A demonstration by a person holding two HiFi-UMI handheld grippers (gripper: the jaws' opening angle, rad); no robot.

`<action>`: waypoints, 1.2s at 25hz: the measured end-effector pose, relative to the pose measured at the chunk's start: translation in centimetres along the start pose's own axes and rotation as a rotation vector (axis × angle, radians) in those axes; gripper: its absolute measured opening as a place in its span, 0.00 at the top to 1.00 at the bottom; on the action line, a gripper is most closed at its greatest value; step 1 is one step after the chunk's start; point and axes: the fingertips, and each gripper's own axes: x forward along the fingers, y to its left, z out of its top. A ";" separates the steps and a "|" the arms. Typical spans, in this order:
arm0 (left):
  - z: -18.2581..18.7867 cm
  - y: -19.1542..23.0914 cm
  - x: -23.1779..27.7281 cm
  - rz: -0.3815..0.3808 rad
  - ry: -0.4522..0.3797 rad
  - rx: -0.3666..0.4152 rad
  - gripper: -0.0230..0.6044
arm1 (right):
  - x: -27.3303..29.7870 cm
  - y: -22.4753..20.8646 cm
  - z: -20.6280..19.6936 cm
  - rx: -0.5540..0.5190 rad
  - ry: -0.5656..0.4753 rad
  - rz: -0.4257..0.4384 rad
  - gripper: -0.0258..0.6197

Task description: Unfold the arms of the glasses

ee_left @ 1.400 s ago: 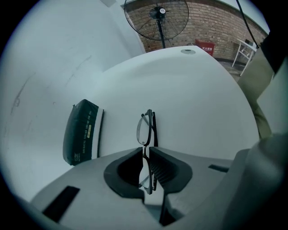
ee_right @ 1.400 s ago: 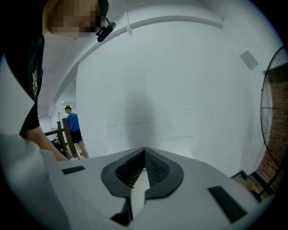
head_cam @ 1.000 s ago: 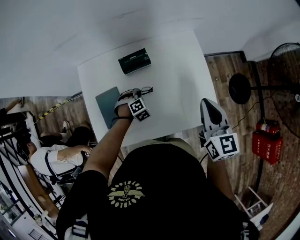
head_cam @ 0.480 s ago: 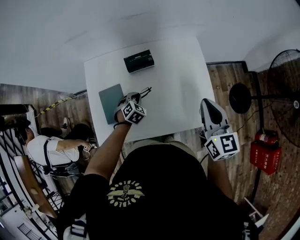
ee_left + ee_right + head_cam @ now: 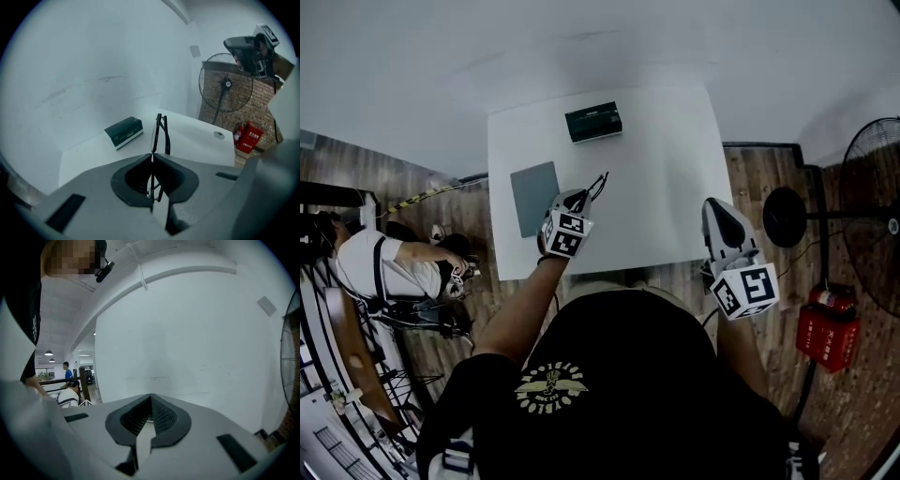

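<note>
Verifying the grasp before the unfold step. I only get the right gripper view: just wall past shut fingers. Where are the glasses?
Observer: In the left gripper, its fingers shut on the glasses.
Operator: Resting on the table?
Observer: No, the head view shows them held up off the white table, it seems.
Operator: Arms out?
Observer: Not yet. The left gripper view shows them folded against the frame.

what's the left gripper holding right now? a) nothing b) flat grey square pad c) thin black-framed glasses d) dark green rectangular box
C: the left gripper has its jaws pressed on the thin black-framed glasses, which stick out past its tips in its own view.
</note>
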 end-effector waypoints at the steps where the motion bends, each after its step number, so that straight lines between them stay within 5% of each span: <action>1: 0.5 0.1 -0.6 0.006 -0.026 -0.021 0.93 | 0.0 0.2 0.0 -0.002 -0.001 0.008 0.96; 12: 6.6 0.5 -10.5 0.072 -0.283 -0.191 0.93 | -1.0 2.5 0.7 -0.027 -0.030 0.080 0.96; 18: 9.4 -0.4 -15.2 0.031 -0.472 -0.283 0.93 | -2.3 3.6 0.9 -0.041 -0.040 0.100 0.96; 30: 11.3 -3.5 -23.5 -0.038 -0.719 -0.394 0.93 | -5.3 7.0 1.1 -0.068 -0.071 0.169 0.96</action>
